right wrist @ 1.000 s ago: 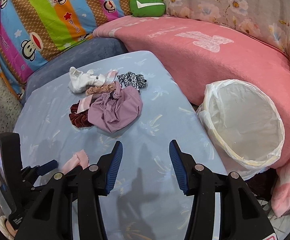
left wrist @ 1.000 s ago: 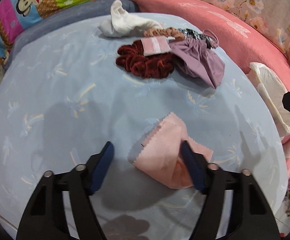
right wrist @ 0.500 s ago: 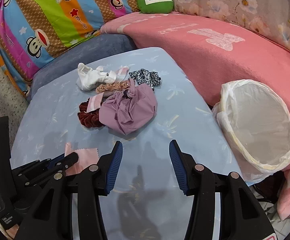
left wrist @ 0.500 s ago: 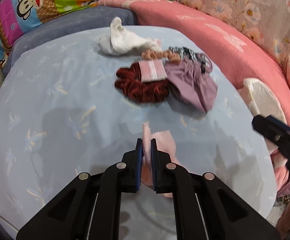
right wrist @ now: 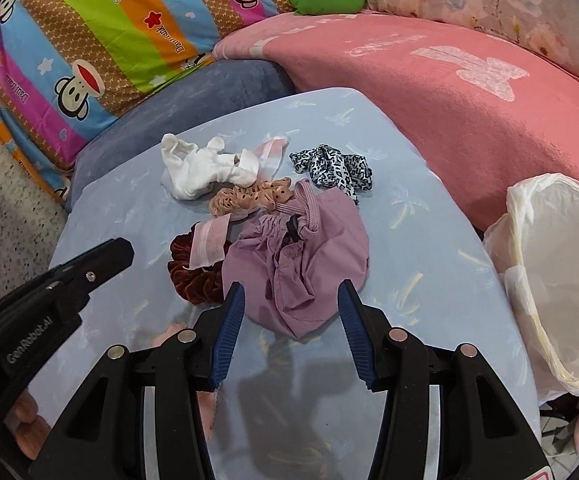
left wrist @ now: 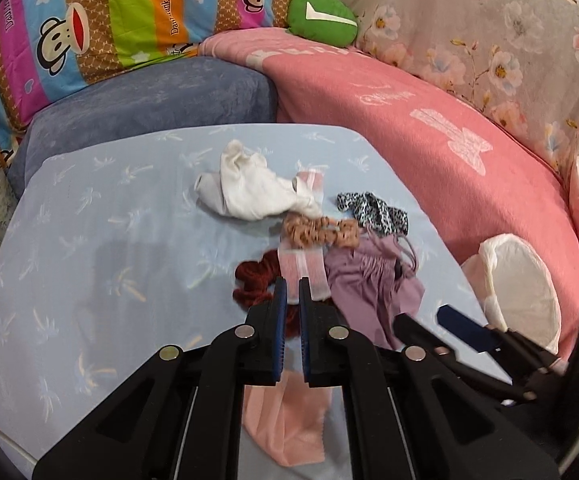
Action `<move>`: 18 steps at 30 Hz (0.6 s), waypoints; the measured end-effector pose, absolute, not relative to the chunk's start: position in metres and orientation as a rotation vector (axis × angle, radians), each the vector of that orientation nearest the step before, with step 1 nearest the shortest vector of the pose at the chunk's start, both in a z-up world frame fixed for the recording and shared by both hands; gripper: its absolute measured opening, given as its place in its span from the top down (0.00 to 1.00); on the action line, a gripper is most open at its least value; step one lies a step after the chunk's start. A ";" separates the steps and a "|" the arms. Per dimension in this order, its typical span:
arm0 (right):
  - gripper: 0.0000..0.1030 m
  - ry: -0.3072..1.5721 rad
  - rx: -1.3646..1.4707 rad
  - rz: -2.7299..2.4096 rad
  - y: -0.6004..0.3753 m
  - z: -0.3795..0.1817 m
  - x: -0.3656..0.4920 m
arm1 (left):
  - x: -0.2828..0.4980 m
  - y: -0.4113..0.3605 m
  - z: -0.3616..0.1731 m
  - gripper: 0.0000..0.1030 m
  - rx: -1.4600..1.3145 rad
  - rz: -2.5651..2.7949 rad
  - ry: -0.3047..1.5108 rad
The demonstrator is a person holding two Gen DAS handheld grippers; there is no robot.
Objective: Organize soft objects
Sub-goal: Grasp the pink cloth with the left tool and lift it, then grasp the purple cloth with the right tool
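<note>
Left wrist view: left gripper (left wrist: 292,292) pressed together on the pink cloth (left wrist: 289,428), pinched near one edge; cloth hanging limp below the jaws, long axis straight down, apparently clear of the blue sheet (left wrist: 89,240), though contact at its lowest hem cannot be ruled out from this angle. Ahead of those jaws, the rest of the pile: dark red scrunchie (left wrist: 255,280) just beyond the fingertips, purple pouch (left wrist: 369,284) to its right, peach dotted scrunchie (left wrist: 317,232), leopard scrunchie (left wrist: 373,208) and white sock (left wrist: 249,192) farther off. Off to the right, at the sheet's edge against the pink blanket (left wrist: 429,140), the white lined basket (left wrist: 521,280), mouth tipped toward the bed; so the held cloth's likely destination lies rightward and slightly ahead, across the path of the other tool.

Right wrist view: right gripper (right wrist: 291,336) spread about halfway, nothing between its pads, hovering over the near lobe of the purple pouch; pouch bulk running away from the jaws toward its drawstring neck; basket close on its right, nearer this hand than the left one. Worth watching, probably: crossing arms on the way to the basket.
</note>
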State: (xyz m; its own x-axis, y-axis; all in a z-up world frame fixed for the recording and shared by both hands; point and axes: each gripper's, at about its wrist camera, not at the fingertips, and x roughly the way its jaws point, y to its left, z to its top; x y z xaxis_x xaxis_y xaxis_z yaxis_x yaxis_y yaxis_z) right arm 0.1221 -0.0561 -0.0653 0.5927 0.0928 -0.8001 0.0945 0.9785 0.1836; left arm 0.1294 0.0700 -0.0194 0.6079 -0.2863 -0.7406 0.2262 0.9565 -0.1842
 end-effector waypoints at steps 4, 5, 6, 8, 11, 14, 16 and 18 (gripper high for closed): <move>0.60 0.976 0.214 -0.010 -0.055 -0.083 0.135 | 0.135 0.074 -0.021 0.93 -0.074 -0.306 0.881; 0.65 0.986 0.215 -0.008 -0.056 -0.087 0.136 | 0.135 0.075 -0.022 0.93 -0.070 -0.304 0.884; 0.82 0.997 0.214 -0.008 -0.057 -0.091 0.137 | 0.135 0.076 -0.024 0.93 -0.063 -0.302 0.893; 0.98 1.006 0.215 -0.018 -0.059 -0.095 0.136 | 0.134 0.078 -0.030 0.92 -0.051 -0.309 0.920; 0.98 0.977 0.221 -0.027 -0.062 -0.090 0.126 | 0.129 0.084 -0.042 0.68 -0.048 -0.301 0.946; 0.98 0.942 0.215 -0.034 -0.065 -0.079 0.114 | 0.117 0.091 -0.053 0.36 -0.055 -0.287 0.959; 0.99 0.925 0.227 -0.032 -0.068 -0.071 0.107 | 0.112 0.094 -0.063 0.32 -0.065 -0.288 0.988; 0.99 0.917 0.238 -0.028 -0.071 -0.065 0.102 | 0.107 0.094 -0.076 0.32 -0.068 -0.282 1.026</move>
State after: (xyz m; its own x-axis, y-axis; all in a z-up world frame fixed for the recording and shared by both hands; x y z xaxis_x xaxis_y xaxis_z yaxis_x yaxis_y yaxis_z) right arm 0.1020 -0.0707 -0.0653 0.6098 0.0776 -0.7888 0.1251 0.9733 0.1925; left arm 0.1072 0.0944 -0.0755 0.4852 -0.2635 -0.8338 0.2003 0.9617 -0.1873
